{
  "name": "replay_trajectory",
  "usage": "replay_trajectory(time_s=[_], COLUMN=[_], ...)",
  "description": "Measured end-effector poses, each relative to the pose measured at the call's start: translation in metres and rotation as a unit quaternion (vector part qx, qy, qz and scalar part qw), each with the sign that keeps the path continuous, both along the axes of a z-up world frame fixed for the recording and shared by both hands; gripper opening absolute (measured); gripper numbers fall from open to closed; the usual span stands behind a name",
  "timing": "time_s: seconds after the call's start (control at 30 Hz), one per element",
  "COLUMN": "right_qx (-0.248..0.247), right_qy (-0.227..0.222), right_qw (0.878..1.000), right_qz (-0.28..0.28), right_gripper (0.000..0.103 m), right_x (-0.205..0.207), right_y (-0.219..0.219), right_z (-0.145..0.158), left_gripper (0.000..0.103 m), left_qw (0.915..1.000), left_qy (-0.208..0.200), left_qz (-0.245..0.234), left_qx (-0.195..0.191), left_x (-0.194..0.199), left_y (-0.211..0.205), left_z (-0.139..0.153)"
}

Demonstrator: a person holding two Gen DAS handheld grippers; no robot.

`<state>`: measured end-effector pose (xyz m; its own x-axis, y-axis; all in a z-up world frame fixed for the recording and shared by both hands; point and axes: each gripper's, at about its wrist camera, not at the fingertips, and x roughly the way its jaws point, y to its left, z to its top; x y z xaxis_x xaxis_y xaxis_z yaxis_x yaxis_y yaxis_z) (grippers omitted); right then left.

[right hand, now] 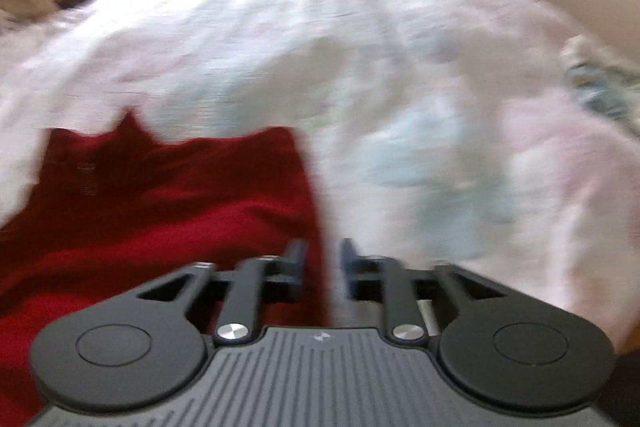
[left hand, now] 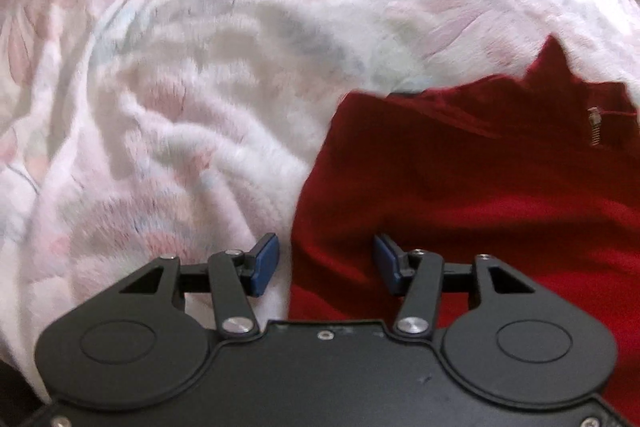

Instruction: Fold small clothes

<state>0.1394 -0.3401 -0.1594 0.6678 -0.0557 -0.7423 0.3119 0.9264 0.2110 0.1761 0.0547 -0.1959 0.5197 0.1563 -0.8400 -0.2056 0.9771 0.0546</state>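
Red garment lies flat on bedding; left gripper and right gripper straddle its side edges, both open and empty, seemingly poised to pinch for a fold.

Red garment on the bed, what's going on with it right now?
A person holds a two-finger gripper in each hand over a red garment with a zipper, spread on a pale floral bedspread. The left gripper is open over the garment's left edge; the right gripper is open over its right edge. Neither pinches the cloth, as far as the blurred views show. No fold is visible yet.
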Motion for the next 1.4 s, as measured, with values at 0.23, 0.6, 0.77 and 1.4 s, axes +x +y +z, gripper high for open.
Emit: replay_trajectory(time_s=[0.23,0.6,0.77,1.4], right_qx=[0.041,0.079,0.067,0.028], right_qy=[-0.071,-0.047,-0.029,-0.008], right_qw=[0.995,0.97,0.975,0.992], right_qz=[0.064,0.224,0.211,0.127], right_gripper=[0.047,0.043,0.037,0.021], right_x=[-0.029,-0.039,-0.033,-0.042], right_y=[0.035,0.153,0.153,0.071], right_z=[0.039,0.033,0.023,0.015], left_gripper=[0.054,0.055,0.058,0.063], left_qw=[0.9929,0.9889,0.991,0.9983], left_qy=[-0.06,-0.005,0.004,0.032], left_qz=[-0.081,-0.127,-0.119,-0.024], left_qx=[-0.064,-0.077,-0.061,-0.043], left_x=[-0.053,-0.067,-0.064,-0.061], left_y=[-0.057,-0.104,-0.098,-0.002], left_z=[0.059,0.015,0.006,0.001])
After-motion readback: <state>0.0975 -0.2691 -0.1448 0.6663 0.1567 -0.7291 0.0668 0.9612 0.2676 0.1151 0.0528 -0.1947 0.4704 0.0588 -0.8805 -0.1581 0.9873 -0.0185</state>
